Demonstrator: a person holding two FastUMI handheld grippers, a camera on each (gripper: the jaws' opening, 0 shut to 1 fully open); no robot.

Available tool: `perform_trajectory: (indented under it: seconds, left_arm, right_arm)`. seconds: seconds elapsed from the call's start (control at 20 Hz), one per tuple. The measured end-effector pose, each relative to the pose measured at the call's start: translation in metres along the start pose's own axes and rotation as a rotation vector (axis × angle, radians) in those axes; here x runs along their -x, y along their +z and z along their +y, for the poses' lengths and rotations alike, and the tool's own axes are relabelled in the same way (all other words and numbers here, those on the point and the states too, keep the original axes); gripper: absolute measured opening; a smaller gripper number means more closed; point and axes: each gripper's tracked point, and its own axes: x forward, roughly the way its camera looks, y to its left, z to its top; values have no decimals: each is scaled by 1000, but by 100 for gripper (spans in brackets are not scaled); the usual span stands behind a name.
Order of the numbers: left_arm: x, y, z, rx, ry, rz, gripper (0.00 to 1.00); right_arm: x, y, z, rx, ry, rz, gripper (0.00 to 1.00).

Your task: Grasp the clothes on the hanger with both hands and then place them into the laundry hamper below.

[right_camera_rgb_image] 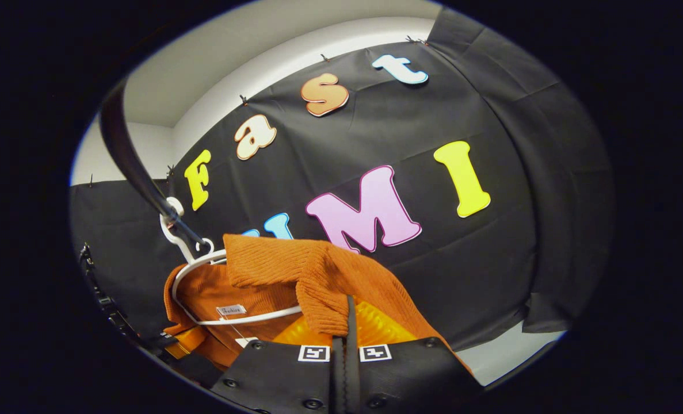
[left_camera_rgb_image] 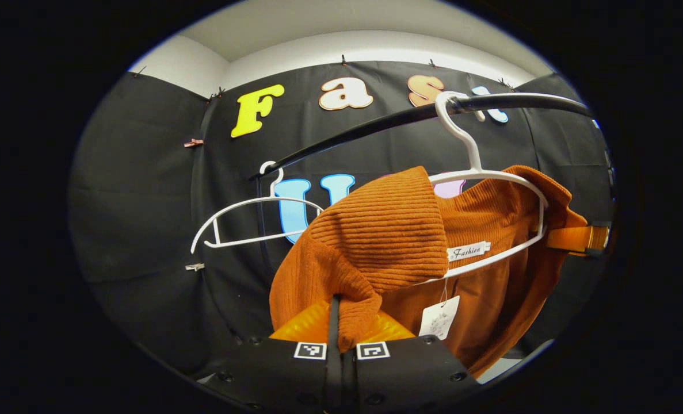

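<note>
Sweater (left_camera_rgb_image: 381,230) first, in the left gripper view: a rust-orange ribbed knit, draped on a white hanger (left_camera_rgb_image: 493,215) whose hook sits over a black rail (left_camera_rgb_image: 410,115). A small woven label shows inside the neck and a paper tag (left_camera_rgb_image: 439,317) dangles below it. One shoulder of the knit is bunched and pulled off the hanger toward the left gripper (left_camera_rgb_image: 341,328), whose orange fingers are pressed together on a fold of it, just ahead of the black body. Farther off, at the garment's far edge, an orange finger of the right gripper (left_camera_rgb_image: 577,238) meets the cloth; its grip there is cut off. A second, bare hanger (left_camera_rgb_image: 249,221) hangs on the rail beyond, to the left.

In the right gripper view, the sweater (right_camera_rgb_image: 283,276) lies ahead and to the left of the right gripper (right_camera_rgb_image: 350,328), whose fingers pinch a ribbed fold directly in front. The hanger (right_camera_rgb_image: 203,290) loops behind that fold, hooked on the rail (right_camera_rgb_image: 134,167). The sweater's lower part is hidden by the gripper body.
</note>
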Motion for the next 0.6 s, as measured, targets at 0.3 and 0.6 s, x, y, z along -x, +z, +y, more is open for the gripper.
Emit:
perform_trajectory:
  seconds: [0.3, 0.6]
  left_arm:
    - [1, 35, 1, 24, -57, -19, 4]
    - [4, 39, -1, 19, -97, 10, 4]
  right_arm:
    - [-15, 61, -23, 68, -58, -91, 4]
    - [-39, 77, -67, 141, -221, -132, 4]
